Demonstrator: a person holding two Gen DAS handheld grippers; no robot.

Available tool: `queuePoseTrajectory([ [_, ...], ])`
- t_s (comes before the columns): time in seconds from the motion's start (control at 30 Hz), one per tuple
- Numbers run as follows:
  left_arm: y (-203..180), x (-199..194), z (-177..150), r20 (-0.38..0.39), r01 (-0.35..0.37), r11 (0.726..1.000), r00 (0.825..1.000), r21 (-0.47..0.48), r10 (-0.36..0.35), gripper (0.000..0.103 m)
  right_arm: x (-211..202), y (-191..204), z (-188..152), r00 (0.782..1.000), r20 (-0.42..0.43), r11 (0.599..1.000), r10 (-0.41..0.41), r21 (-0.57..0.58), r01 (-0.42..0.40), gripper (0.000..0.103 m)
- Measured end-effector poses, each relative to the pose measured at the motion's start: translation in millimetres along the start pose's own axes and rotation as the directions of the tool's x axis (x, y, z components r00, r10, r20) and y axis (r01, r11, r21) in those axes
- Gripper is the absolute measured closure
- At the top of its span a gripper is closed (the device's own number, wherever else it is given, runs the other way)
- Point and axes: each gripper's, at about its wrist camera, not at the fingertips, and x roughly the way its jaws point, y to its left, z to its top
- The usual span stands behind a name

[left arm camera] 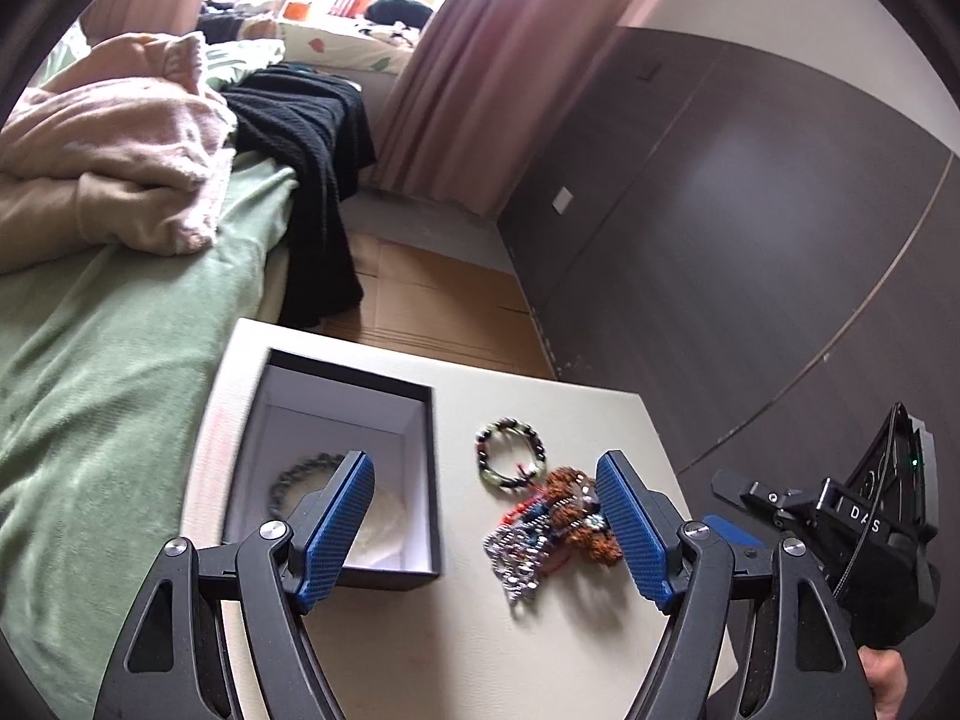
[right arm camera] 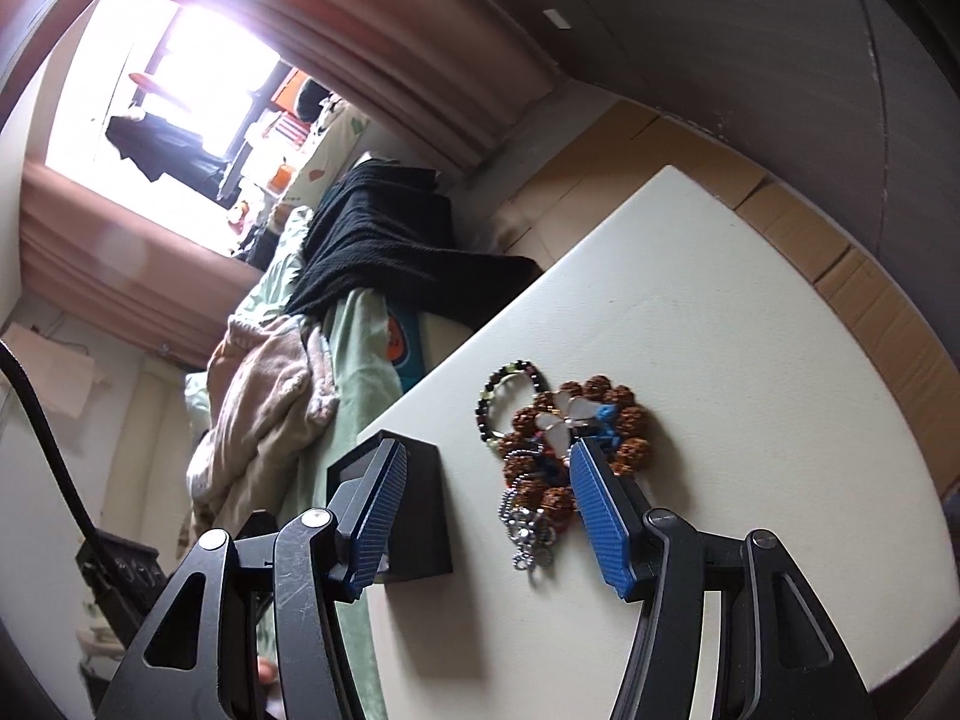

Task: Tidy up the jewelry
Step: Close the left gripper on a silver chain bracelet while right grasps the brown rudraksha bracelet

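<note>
A black jewelry box (left arm camera: 423, 480) with a white lining sits on the cream table (left arm camera: 570, 414). A dark bead bracelet (left arm camera: 294, 477) lies inside it. A green and black bead bracelet (left arm camera: 510, 450) and a pile of a brown bead bracelet (left arm camera: 591, 531), silver chain (left arm camera: 519, 558) and red cords lie right of the box. My left gripper (left arm camera: 483, 519) is open and empty above them. My right gripper (right arm camera: 486, 507) is open and empty, near the pile (right arm camera: 576, 438) and the box (right arm camera: 420, 516).
A bed with a green sheet (left arm camera: 108, 360), a pink blanket (left arm camera: 108, 156) and black cloth (left arm camera: 306, 138) stands left of the table. Cardboard covers the floor (left arm camera: 432, 294). A dark wardrobe wall (left arm camera: 720, 210) is at the right. The other gripper's body (left arm camera: 870, 516) shows at right.
</note>
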Motion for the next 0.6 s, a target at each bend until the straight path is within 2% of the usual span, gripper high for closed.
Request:
queuePoseTrajectory([
  [0.1,-14.1,7.2,-5.4,-0.019,0.021,1.0,1.0,0.017,-0.021,0.026,-3.1,-10.2,0.7,1.0,0.006,0.999,-0.012,0.036,0.011,0.045],
  [0.3,-35.2,21.6,-19.8,-0.061,0.019,0.995,0.998,0.094,-0.013,0.027,-6.6,-33.5,3.6,0.998,-0.013,0.993,-0.059,0.103,0.06,0.045],
  [0.4,-42.6,32.5,-27.2,-0.103,-0.016,0.988,0.994,0.154,0.032,0.03,-3.3,-46.8,5.6,0.997,-0.044,0.987,-0.063,0.148,0.069,0.045],
  [0.6,-52.3,52.9,-40.3,-0.168,-0.017,0.979,0.984,0.203,0.052,0.036,4.8,-64.8,7.6,0.995,-0.086,0.972,-0.047,0.224,0.065,0.045],
])
